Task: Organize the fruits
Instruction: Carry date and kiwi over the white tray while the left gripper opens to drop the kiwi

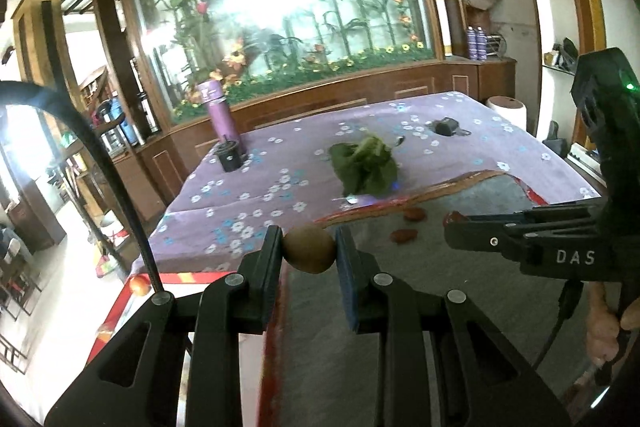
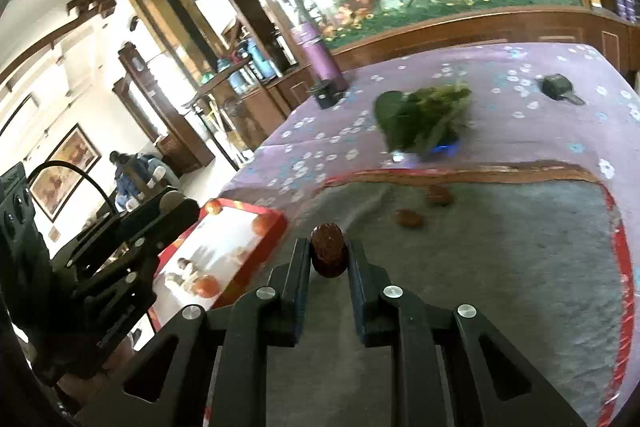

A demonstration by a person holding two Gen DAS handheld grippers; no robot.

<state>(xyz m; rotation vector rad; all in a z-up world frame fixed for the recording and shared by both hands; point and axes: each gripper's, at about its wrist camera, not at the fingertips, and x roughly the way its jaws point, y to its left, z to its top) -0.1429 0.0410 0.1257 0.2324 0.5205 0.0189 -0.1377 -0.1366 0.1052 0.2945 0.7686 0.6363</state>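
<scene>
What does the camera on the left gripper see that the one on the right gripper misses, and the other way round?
Only the left wrist view shows the brownish-green round fruit pinched in the left gripper, and a white cylinder beyond the table.

Only the right wrist view shows the dark red wrinkled fruit pinched in the right gripper, and framed pictures on the wall.

Both show the purple bottle, the leafy greens, two small red fruits on the grey mat, and the red-edged box.

Three dates (image 2: 329,254) (one kiwi (image 1: 309,249))
</scene>
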